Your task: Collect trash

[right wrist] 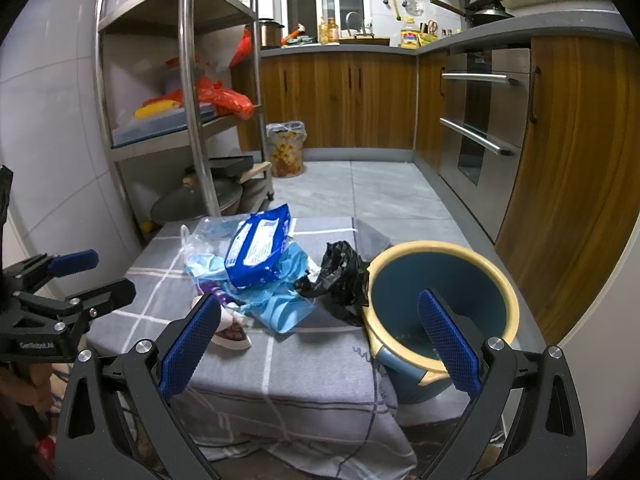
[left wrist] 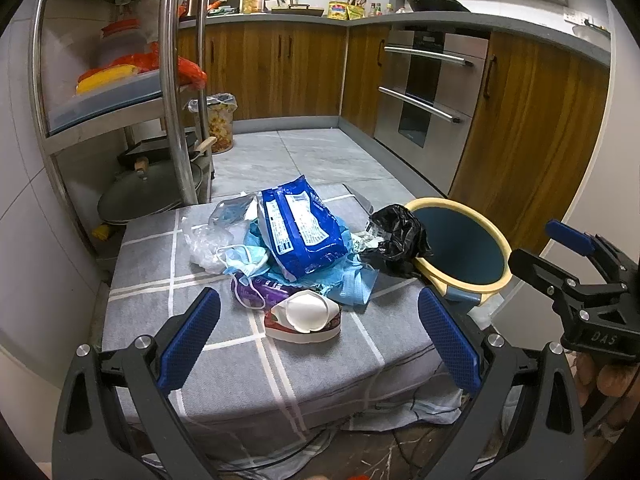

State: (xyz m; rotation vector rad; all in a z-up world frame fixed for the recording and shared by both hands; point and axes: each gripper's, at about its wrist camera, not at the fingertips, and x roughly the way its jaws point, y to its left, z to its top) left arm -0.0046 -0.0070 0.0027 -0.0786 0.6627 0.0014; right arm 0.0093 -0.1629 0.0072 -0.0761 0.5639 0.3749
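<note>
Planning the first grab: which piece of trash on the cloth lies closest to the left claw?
The crushed white cup, alone at the pile's near edge, between the open left claw fingers; other trash lies behind it.

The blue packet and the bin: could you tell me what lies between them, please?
A crumpled black plastic bag lies between the blue packet and the bin, touching its rim; both views show it.

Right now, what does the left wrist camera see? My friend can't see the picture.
A pile of trash sits on a low table with a grey checked cloth: a blue packet, blue face masks, a small cup and a black bag. A blue bin with a yellow rim stands right of it. The left gripper hangs open.
</note>
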